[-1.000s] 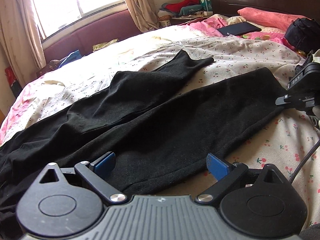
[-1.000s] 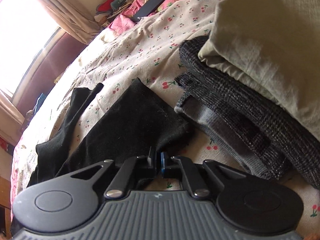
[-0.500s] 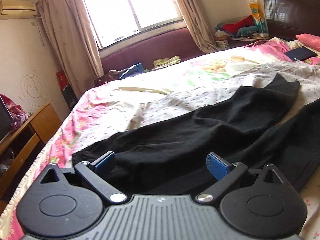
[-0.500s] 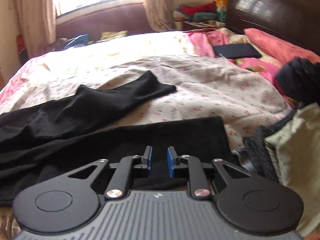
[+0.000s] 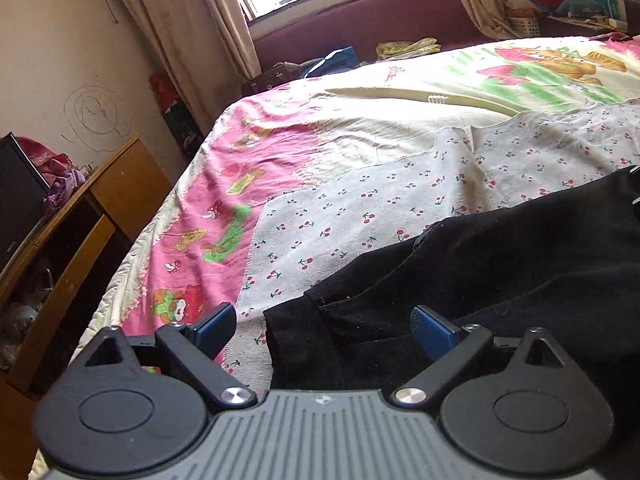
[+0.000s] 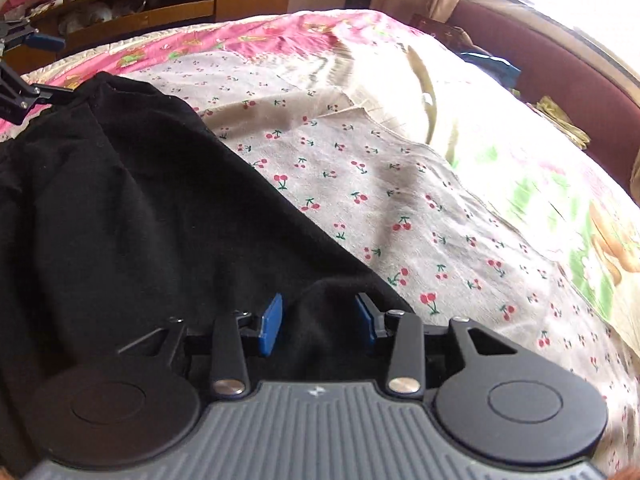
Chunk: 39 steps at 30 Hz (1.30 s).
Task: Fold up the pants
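1. Black pants (image 5: 500, 264) lie spread on the bed, on the cherry-print sheet (image 5: 360, 200); the cloth runs off the right edge of the left wrist view.
2. Left gripper (image 5: 322, 328): jaws wide apart, blue pads (image 5: 434, 332) clear of cloth. A corner of the pants edge, with a seam line, sits between them but nothing is pinched.
3. Right gripper (image 6: 318, 320): jaws opening, partly apart. A raised fold of black cloth stands between the blue pads (image 6: 270, 322); the pads look just off it, not pressing.
4. In the right wrist view the pants (image 6: 132, 208) fill the left half, their edge running diagonally down towards the gripper; cherry sheet (image 6: 380, 184) to the right.
5. The left gripper shows at the far left edge of the right wrist view (image 6: 28, 64), at the far corner of the pants; can't tell whether it touches.
6. Pink cartoon bedspread (image 5: 208, 220) under the sheet, hanging over the bed's side.
7. Wooden cabinet (image 5: 100, 208) beside the bed, with a dark screen on it at the frame edge.
8. Window with beige curtains (image 5: 188, 28) behind the bed, maroon bench (image 5: 360, 20) below it with some clothes on it.
9. Scribble on the wall (image 5: 96, 112) near the cabinet.
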Tool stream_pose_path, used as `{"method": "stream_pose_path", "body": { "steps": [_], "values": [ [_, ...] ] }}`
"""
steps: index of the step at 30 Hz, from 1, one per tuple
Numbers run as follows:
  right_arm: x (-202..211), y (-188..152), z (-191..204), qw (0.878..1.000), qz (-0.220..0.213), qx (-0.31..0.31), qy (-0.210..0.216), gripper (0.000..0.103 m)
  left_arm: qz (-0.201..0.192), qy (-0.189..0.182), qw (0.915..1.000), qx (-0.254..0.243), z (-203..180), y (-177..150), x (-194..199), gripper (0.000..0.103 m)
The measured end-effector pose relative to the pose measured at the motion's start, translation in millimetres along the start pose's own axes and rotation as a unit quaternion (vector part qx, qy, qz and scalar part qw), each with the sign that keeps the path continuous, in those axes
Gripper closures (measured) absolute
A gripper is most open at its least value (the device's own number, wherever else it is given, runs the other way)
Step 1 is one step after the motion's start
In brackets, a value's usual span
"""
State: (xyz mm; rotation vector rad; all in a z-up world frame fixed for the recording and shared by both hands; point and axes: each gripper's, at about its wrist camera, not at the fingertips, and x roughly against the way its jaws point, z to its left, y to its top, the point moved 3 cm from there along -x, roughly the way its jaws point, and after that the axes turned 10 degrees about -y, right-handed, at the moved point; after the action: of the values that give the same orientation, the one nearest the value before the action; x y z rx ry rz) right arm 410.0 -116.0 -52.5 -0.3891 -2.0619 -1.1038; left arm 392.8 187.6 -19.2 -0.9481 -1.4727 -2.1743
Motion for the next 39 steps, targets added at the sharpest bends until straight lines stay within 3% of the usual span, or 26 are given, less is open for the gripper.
{"method": "stream_pose_path", "body": {
  "steps": [5,11,12,13,15,16,18,25,28,31,36,39],
  "values": [
    [-28,10,-12,0.999,0.008,0.002,0.032,0.056,0.041,-0.028,0.9986,-0.018,10,4,-40,0.002],
    [-44,16,-23,0.997,0.032,-0.027,0.06,0.052,0.045,-0.041,0.9977,0.029,33,11,-58,0.006],
    [-47,17,-24,0.997,0.035,-0.039,0.064,0.053,0.055,-0.038,0.9971,0.035,33,8,-63,0.02],
    [-49,17,-24,0.996,0.037,-0.045,0.064,0.062,0.072,-0.043,0.9957,0.04,32,5,-71,0.037],
    [-47,18,-17,0.997,0.04,-0.04,0.059,0.093,0.076,-0.029,0.9961,0.035,24,1,-73,0.049],
    [-43,18,-12,0.997,0.044,-0.037,0.055,0.099,0.071,-0.022,0.9968,0.03,21,1,-68,0.057],
    [-21,15,0,0.998,0.036,-0.02,0.039,0.1,0.061,-0.02,0.9972,0.037,16,2,-50,0.072],
    [118,3,29,0.999,-0.018,-0.017,0.035,0.1,-0.012,-0.057,0.9968,0.055,13,-8,77,0.073],
    [190,-18,44,0.998,-0.035,-0.026,0.049,0.1,-0.029,-0.06,0.9966,0.048,4,-37,135,0.073],
    [230,-53,76,0.999,-0.023,-0.002,0.041,0.1,-0.017,-0.065,0.9972,0.034,-16,-84,171,0.073],
    [217,-119,145,0.996,0.05,0.04,0.058,0.097,0.057,-0.081,0.9936,0.055,-43,-174,173,0.065],
    [203,-130,170,0.995,0.057,0.068,0.039,0.097,0.054,-0.083,0.992,0.078,-44,-194,177,0.063]
  ]
}}
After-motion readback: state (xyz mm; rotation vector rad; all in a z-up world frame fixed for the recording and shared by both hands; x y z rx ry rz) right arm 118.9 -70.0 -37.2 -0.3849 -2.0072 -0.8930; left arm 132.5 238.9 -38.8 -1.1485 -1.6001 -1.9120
